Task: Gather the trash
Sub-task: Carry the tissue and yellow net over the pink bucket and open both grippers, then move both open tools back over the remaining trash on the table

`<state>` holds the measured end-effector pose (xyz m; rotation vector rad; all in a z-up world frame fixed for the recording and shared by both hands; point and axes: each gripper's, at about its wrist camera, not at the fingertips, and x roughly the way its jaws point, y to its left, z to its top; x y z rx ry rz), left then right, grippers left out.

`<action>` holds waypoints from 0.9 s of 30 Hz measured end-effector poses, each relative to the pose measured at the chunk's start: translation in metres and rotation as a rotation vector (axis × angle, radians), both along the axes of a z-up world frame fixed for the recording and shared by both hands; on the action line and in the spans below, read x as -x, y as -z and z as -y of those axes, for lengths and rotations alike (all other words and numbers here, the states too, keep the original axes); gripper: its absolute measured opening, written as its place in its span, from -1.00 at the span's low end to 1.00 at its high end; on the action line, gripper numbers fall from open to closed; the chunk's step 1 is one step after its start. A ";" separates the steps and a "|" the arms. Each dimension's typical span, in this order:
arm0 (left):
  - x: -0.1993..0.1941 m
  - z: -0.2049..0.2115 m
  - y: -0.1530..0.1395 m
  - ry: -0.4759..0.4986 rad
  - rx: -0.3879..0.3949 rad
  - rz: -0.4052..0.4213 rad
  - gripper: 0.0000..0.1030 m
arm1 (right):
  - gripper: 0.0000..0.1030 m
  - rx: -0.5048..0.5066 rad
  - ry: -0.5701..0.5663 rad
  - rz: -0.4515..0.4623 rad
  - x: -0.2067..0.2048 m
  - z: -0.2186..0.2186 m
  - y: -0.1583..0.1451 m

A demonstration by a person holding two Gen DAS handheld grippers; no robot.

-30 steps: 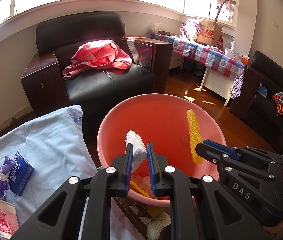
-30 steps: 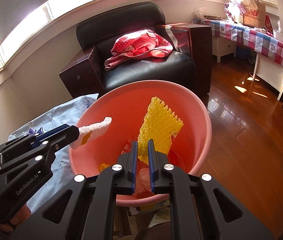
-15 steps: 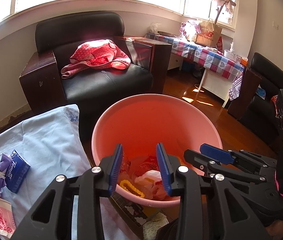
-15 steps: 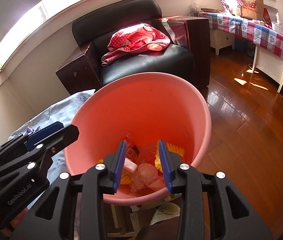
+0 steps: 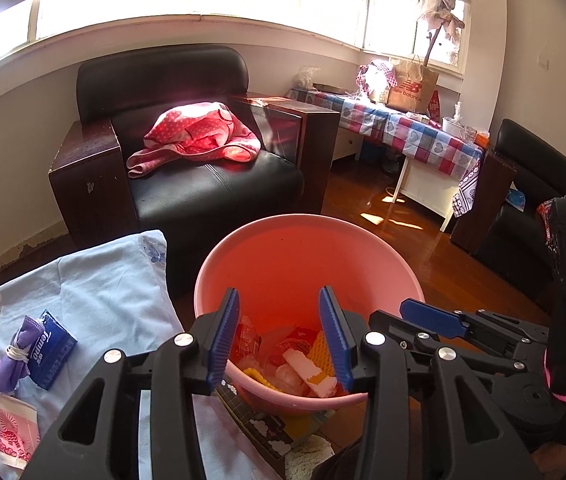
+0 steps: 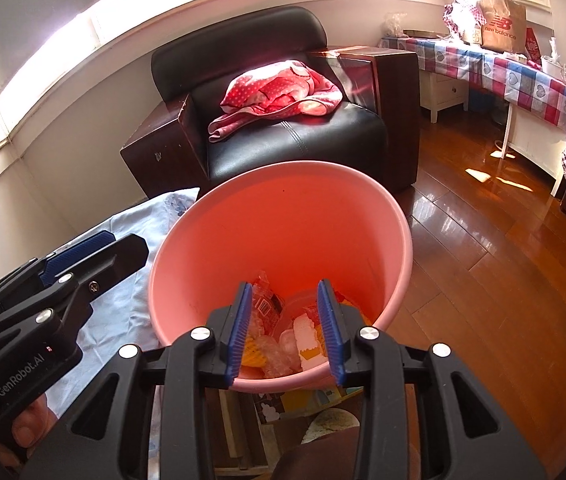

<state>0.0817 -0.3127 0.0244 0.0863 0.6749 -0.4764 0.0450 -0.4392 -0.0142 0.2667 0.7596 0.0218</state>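
Note:
A pink bucket (image 5: 267, 240) stands on the floor just ahead; it also shows in the right wrist view (image 6: 363, 196). Inside lie a white foam strip (image 5: 303, 364), yellow bubble wrap (image 5: 321, 354) and clear wrappers (image 6: 267, 308). My left gripper (image 5: 281, 300) is open and empty above the bucket's near rim. My right gripper (image 6: 285, 296) is open and empty over the bucket too, to the right of the left one. On the light blue cloth (image 5: 99, 284) lie a blue tissue pack (image 5: 51, 348), a purple bundle (image 5: 13, 360) and a pink-printed wrapper (image 5: 17, 430).
A black leather armchair (image 5: 211, 184) with a red dotted cloth (image 5: 199, 136) stands behind the bucket. A checked-cloth table (image 5: 411, 128) is at the back right, another black seat (image 5: 531, 184) at the far right. A wooden floor (image 6: 503, 248) lies right of the bucket.
Both grippers have opened. The left one dropped the white foam strip and the right one dropped the yellow bubble wrap; both pieces now lie in the bucket.

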 end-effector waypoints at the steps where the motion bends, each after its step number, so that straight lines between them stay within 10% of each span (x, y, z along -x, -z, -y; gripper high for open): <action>1: 0.002 -0.001 -0.003 0.001 0.003 0.005 -0.20 | -0.32 0.001 0.000 0.003 0.002 -0.001 -0.002; 27: 0.052 -0.106 -0.043 -0.150 0.049 0.087 -0.08 | -0.32 0.055 -0.143 0.047 0.024 -0.084 -0.034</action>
